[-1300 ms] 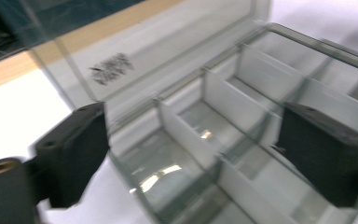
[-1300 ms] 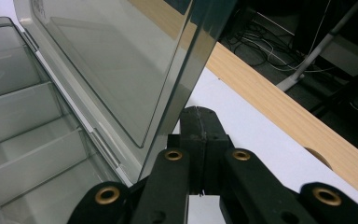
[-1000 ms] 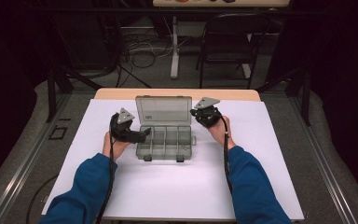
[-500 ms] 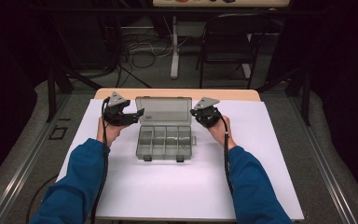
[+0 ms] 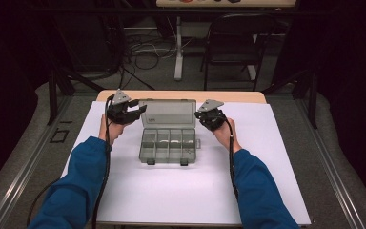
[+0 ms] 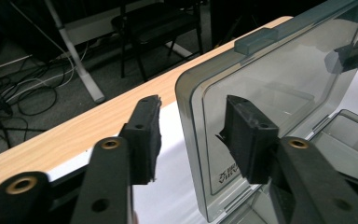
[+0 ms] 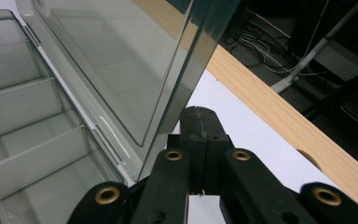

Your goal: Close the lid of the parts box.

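Note:
A clear grey compartment box (image 5: 167, 143) lies open in the middle of the white mat, with its lid (image 5: 167, 112) standing up at the back. My left gripper (image 5: 134, 112) is at the lid's left edge. In the left gripper view the lid (image 6: 279, 84) has its edge between the jaws of my left gripper (image 6: 193, 109). Those jaws have just been closing, and a gap still shows beside the left pad (image 6: 144, 133). My right gripper (image 5: 208, 118) sits at the lid's right edge. In the right gripper view, my right gripper (image 7: 199, 119) is shut beside the lid (image 7: 121, 60), with nothing held.
The white mat (image 5: 186, 191) covers a wooden table (image 5: 248, 97) whose far edge runs just behind the box. Beyond it are a black chair (image 5: 233, 43), a white table leg (image 5: 177, 52) and floor cables (image 5: 143, 47). Blue-sleeved forearms enter from the bottom.
My left gripper has moved from beside the box's base up and back to the lid's left edge, and its jaws have narrowed. The right gripper has stayed put.

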`<act>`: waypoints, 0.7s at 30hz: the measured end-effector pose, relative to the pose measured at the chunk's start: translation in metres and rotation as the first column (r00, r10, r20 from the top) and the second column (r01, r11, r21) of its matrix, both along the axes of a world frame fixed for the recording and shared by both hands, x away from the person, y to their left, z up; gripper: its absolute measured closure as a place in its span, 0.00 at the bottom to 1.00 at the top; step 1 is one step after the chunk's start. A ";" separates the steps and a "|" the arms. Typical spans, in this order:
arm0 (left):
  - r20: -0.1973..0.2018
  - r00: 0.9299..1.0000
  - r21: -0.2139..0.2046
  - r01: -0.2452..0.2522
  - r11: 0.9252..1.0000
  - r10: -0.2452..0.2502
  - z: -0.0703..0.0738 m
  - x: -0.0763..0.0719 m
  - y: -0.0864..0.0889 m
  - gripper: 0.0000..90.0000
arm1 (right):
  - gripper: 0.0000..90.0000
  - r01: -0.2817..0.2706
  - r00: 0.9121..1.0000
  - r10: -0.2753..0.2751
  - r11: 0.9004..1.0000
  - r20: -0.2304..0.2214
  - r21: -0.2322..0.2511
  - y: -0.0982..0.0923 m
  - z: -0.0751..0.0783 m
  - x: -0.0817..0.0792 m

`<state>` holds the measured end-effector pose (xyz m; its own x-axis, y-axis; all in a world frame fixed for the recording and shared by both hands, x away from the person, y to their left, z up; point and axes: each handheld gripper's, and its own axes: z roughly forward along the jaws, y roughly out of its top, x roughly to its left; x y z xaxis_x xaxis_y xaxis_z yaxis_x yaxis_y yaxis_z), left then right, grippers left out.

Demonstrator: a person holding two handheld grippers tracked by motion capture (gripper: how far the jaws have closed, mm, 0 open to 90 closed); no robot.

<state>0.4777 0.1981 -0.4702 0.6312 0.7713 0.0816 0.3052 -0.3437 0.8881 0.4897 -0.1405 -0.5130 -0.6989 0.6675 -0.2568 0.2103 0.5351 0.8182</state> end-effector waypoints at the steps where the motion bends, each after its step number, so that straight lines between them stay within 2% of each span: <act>1: -0.001 1.000 0.006 0.001 1.000 -0.001 0.000 0.000 0.000 0.64 | 1.00 0.000 1.000 0.000 1.000 0.000 -0.001 0.000 0.000 0.000; 7: -0.005 1.000 0.002 0.017 1.000 -0.017 -0.003 0.002 -0.002 0.74 | 1.00 0.003 1.000 -0.003 1.000 0.004 -0.009 0.001 0.000 0.000; 16: -0.001 1.000 -0.002 0.028 1.000 -0.028 -0.004 0.002 0.000 0.77 | 1.00 0.013 1.000 -0.013 1.000 0.004 -0.017 0.002 0.000 0.001; 18: 0.000 1.000 -0.003 0.028 1.000 -0.028 -0.004 0.002 0.000 0.77 | 0.95 0.024 1.000 -0.023 0.999 0.006 -0.031 0.002 0.001 0.000; 21: 0.004 1.000 -0.004 0.029 1.000 -0.029 -0.004 0.002 -0.001 0.77 | 0.86 0.037 0.999 -0.037 0.999 0.000 -0.026 -0.002 0.004 0.001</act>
<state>0.4800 0.1974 -0.4738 0.6532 0.7528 0.0809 0.2915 -0.3486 0.8908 0.4905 -0.1426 -0.5091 -0.6742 0.6857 -0.2742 0.2305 0.5482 0.8039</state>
